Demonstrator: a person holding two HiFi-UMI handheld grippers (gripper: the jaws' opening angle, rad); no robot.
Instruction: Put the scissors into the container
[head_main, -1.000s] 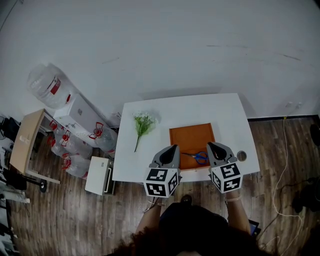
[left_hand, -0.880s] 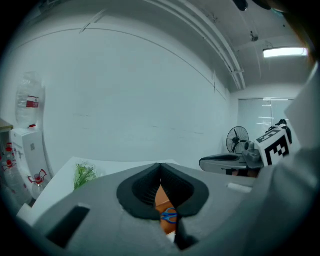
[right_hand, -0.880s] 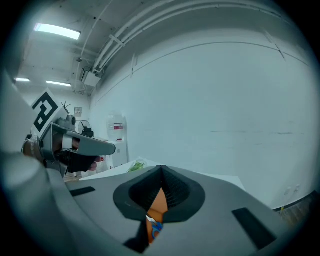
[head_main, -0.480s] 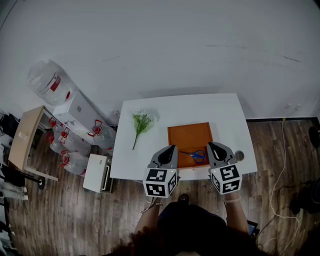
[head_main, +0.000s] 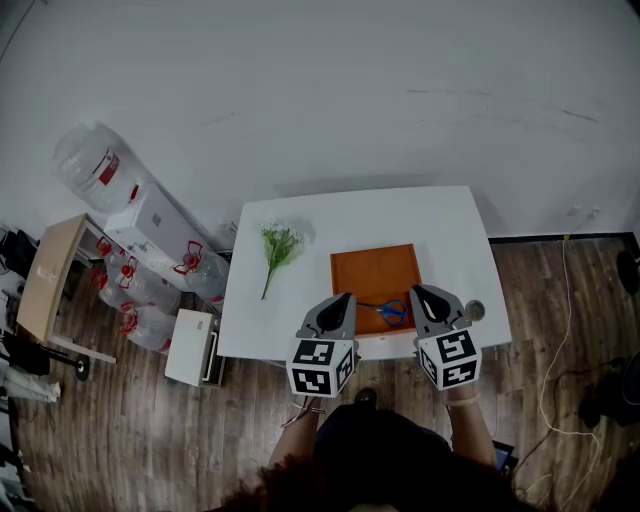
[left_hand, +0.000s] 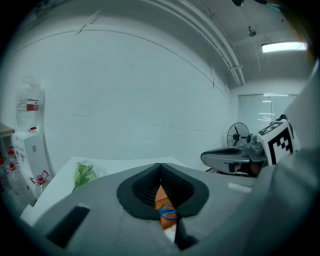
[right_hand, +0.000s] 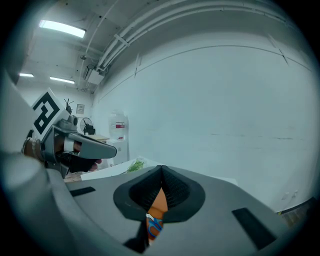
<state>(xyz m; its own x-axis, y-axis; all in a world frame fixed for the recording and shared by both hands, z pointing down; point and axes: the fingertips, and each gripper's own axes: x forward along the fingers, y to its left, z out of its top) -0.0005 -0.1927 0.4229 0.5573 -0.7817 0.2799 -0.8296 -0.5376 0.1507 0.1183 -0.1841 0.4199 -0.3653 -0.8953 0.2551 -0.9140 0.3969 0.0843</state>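
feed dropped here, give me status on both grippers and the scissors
Left gripper, right gripper both shut, empty. Blue-handled scissors lying in flat orange tray, near its front edge. Green flower sprig off left, nothing blocking.

Probably an office or lab, spare water jugs (head_main: 92, 168), ceiling strip light (left_hand: 282, 47), fan (left_hand: 238, 135), wood floor (head_main: 120, 430)

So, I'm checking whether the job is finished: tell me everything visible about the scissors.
The scissors have blue looped handles and thin dark blades. They lie flat inside the orange tray, near the edge closest to the person, handles toward the person's right, blades pointing left. Only the tray touches them.
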